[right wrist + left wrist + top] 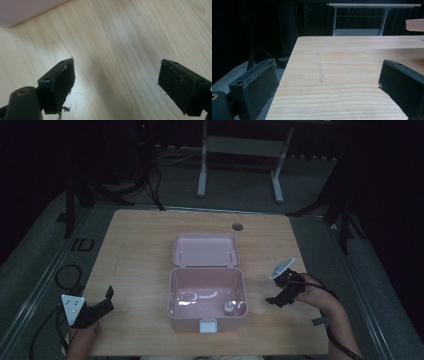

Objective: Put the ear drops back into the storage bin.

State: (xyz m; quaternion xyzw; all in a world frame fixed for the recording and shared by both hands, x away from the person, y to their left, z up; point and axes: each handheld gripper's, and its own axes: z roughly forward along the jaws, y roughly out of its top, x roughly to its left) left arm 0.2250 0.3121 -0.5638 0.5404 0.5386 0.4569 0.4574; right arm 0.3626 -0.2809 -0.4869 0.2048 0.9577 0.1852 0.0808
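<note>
right tongs (116, 82) wide apart, empty | left tongs (328, 82) wide apart, empty

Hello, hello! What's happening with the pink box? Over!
Both grippers, left and right, open, empty. Pink box open, small bottle inside. Nothing in the way.

A pink plastic box (207, 292) is seen standing open near the middle of the wooden table, its lid (206, 249) folded back flat behind it and a white latch (208, 325) set on its front wall. A small pale, round-topped object (228, 307) is seen resting inside, on the floor of the box near the front right corner.
</note>
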